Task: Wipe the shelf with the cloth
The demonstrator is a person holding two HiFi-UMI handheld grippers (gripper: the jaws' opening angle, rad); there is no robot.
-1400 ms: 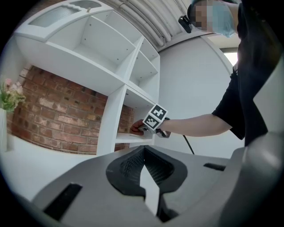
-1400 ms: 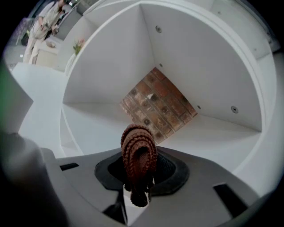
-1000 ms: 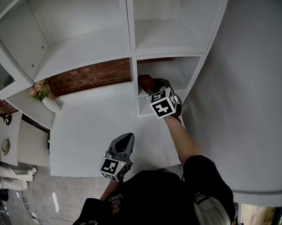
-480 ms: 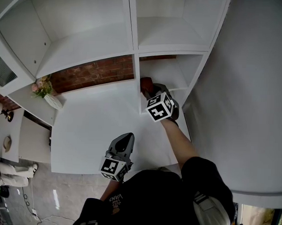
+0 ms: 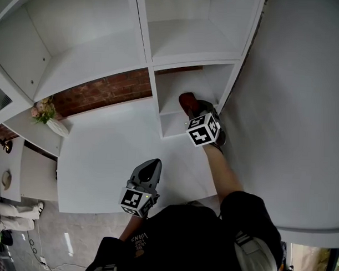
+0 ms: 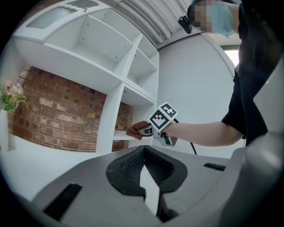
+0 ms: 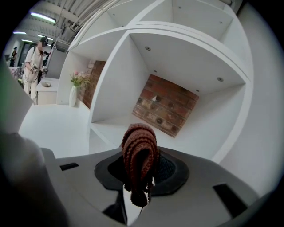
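Note:
A reddish-brown knitted cloth (image 5: 188,103) is on the board of the lower right shelf compartment (image 5: 169,106), near its right wall. My right gripper (image 5: 195,111) is shut on it, the marker cube just behind. In the right gripper view the folded cloth (image 7: 139,148) stands up between the jaws of the right gripper (image 7: 142,165), facing the shelf board (image 7: 113,127) and the brick back. My left gripper (image 5: 152,167) hangs over the white table, shut and with nothing in it. The left gripper view shows the left gripper (image 6: 144,150), with the cloth (image 6: 135,131) beyond it at the shelf.
A white vase with pink flowers (image 5: 47,115) stands at the table's left, against the brick wall (image 5: 99,92). The white tabletop (image 5: 110,152) spreads before the shelves. A plain white wall (image 5: 292,108) closes the right side. A person (image 7: 33,66) stands far off at the left.
My right gripper has slid the cloth along the shelf board, away from the left divider towards the right wall. The left gripper has stayed where it was.

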